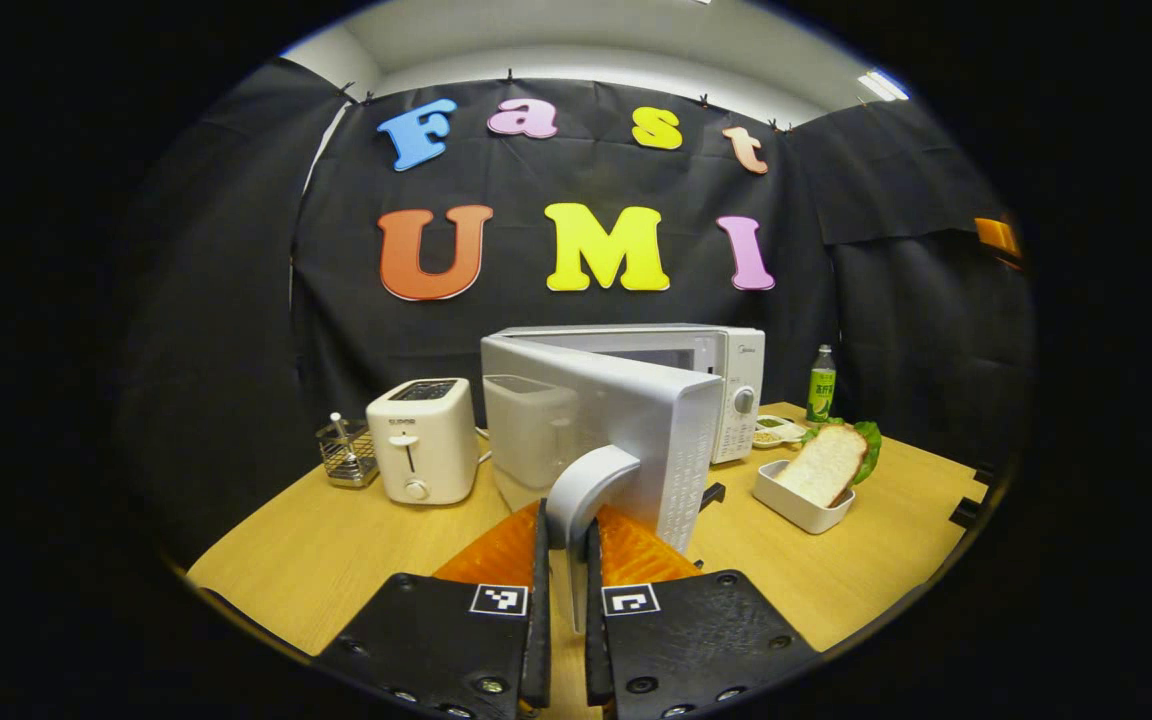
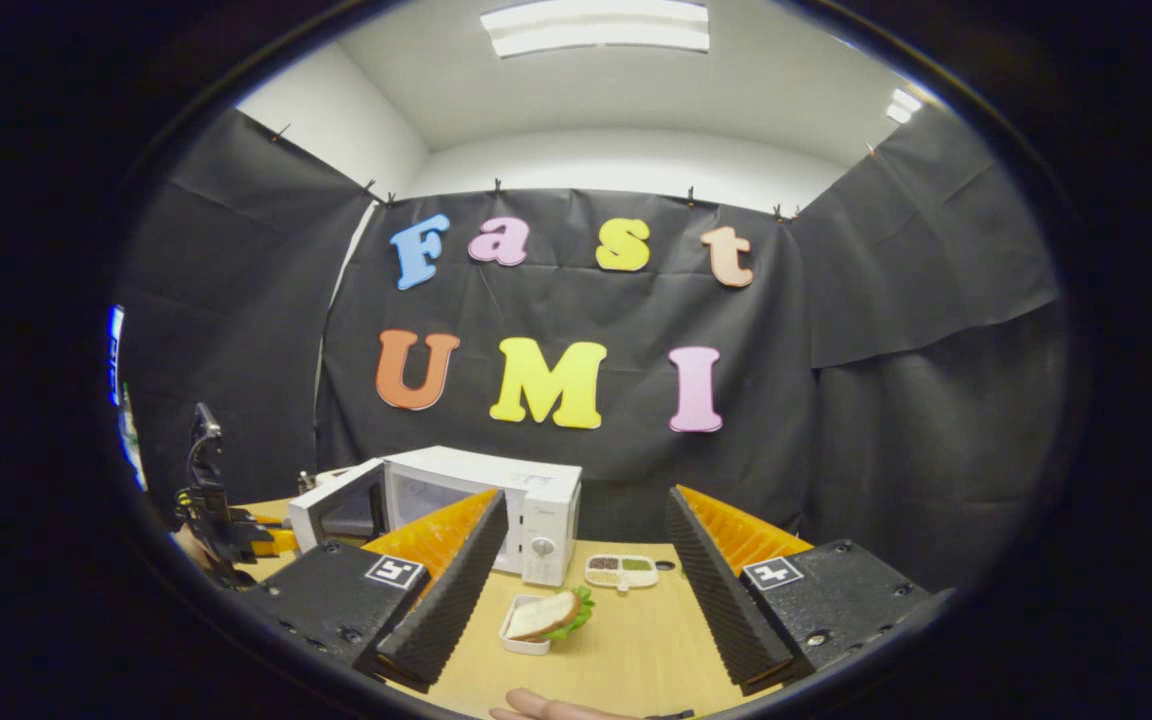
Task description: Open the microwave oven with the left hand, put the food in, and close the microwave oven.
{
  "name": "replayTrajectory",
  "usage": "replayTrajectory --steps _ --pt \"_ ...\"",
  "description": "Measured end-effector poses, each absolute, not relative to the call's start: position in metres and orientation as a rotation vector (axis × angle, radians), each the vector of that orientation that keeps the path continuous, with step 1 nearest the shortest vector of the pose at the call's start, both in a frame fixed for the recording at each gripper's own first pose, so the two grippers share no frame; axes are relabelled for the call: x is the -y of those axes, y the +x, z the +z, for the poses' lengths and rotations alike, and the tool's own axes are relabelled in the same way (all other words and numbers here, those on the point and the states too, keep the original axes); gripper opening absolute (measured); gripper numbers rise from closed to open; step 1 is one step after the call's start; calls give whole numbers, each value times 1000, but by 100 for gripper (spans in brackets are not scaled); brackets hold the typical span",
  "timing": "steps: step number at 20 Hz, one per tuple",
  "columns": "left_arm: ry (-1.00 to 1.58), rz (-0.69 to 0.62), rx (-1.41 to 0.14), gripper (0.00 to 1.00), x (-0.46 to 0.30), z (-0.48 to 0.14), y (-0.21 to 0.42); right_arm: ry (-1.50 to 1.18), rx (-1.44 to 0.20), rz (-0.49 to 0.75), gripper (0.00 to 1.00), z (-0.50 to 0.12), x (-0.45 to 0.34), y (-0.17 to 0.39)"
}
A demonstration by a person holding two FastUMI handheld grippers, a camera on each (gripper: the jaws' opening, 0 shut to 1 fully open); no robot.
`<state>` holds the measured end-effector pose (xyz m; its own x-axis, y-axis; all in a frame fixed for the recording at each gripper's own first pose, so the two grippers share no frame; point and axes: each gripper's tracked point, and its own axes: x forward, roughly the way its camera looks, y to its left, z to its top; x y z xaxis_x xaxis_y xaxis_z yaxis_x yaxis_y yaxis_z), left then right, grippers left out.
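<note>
Gripping the microwave door handle (image 1: 591, 485) with the left gripper (image 1: 564, 560): fingers nearly closed, one pressed on each side of the curved handle. Door (image 1: 626, 420) swung partly open toward the camera, hinge on the left, cavity visible behind it. Right of the door on the wooden table (image 1: 336, 550): white tray (image 1: 798, 503) with the sandwich (image 1: 826, 462), bread slice leaning up, lettuce behind. Left of the door: white toaster (image 1: 423, 438), then small wire rack (image 1: 346, 452). Behind the tray: small divided dish (image 1: 774, 430) beside the microwave (image 1: 726, 385) control panel, green bottle (image 1: 821, 383) farther back near the wall.

Holding nothing in the right gripper (image 2: 584, 590): fingers spread wide, hanging above the table. Between them, lower down, the same sandwich in its tray, well apart from both fingers. Past that, the divided dish, then the microwave with door ajar. Far left in the right gripper view, the left gripper and the hand (image 2: 194, 545) holding it at the door. Fingertips of another hand (image 2: 546, 708) at the bottom edge.
</note>
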<state>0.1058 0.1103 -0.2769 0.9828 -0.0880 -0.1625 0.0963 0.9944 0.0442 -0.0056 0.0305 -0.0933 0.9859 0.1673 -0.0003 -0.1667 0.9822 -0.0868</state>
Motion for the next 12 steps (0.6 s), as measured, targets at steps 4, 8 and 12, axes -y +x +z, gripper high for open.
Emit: replayTrajectory --steps 4,8,12 --pt "67 -97 -151 12 -150 -283 100 -75 -11 173 100 -99 -42 -2" --pt "26 -111 -122 12 -187 -287 95 -73 -30 168 96 -103 -46 -1" --pt "-61 -129 -126 5 -214 -288 83 -87 -52 155 100 -112 -44 4"
